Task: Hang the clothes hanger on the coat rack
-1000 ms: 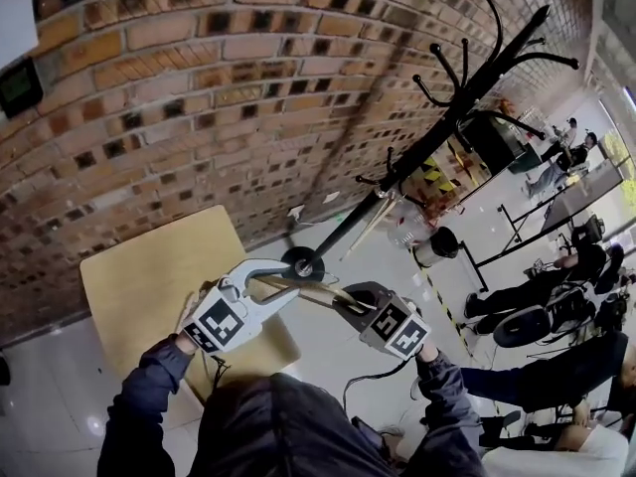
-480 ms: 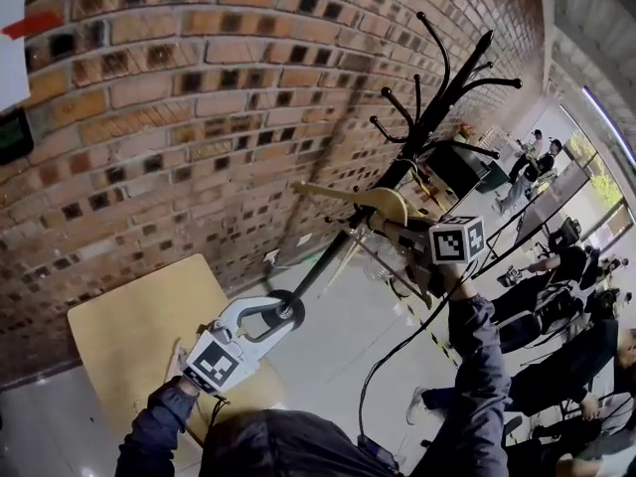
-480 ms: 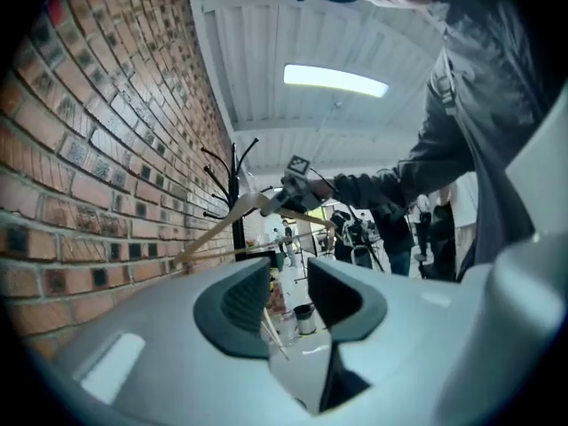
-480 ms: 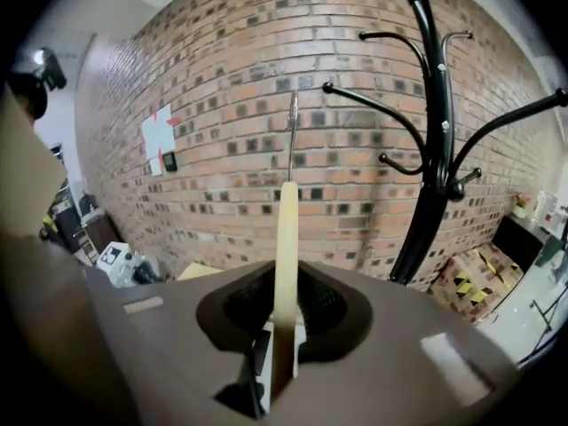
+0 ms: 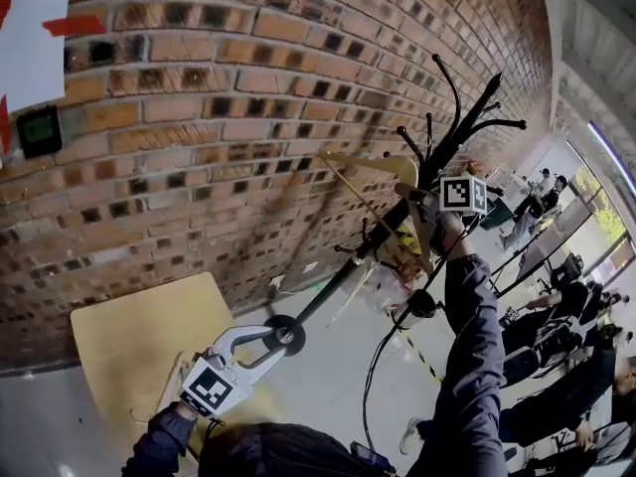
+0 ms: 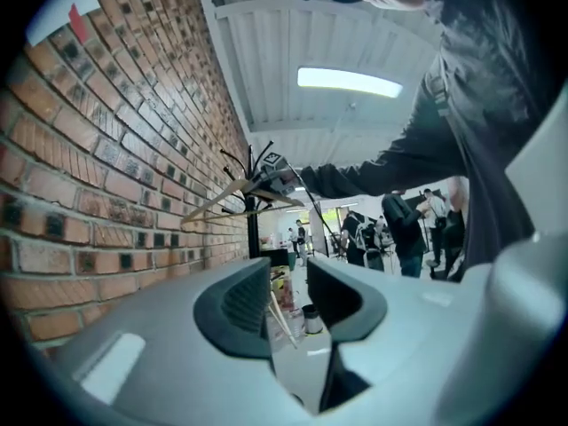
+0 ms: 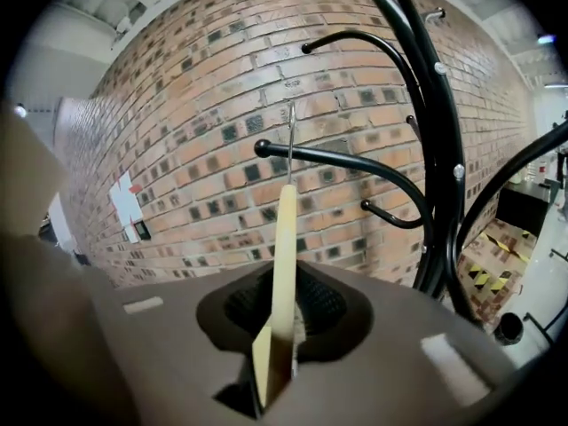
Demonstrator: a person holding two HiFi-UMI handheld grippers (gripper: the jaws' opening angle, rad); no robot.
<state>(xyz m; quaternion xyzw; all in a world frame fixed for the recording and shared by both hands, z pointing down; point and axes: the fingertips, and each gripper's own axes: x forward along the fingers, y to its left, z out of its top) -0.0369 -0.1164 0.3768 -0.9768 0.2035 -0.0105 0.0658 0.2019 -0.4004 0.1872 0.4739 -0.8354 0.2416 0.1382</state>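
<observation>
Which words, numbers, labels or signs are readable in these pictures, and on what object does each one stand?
No text can be read in any view.
White sheet on the brick wall: looks blank, with only red tape on it.
Small dark box beside it: display too small to read.
Marker cubes: black-and-white square patterns, no letters.
Clothes hanger: no print visible.

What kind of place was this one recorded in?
Probably an office or workshop interior: a brick wall, a black coat rack standing against it, and seated people on office chairs farther back.
</observation>
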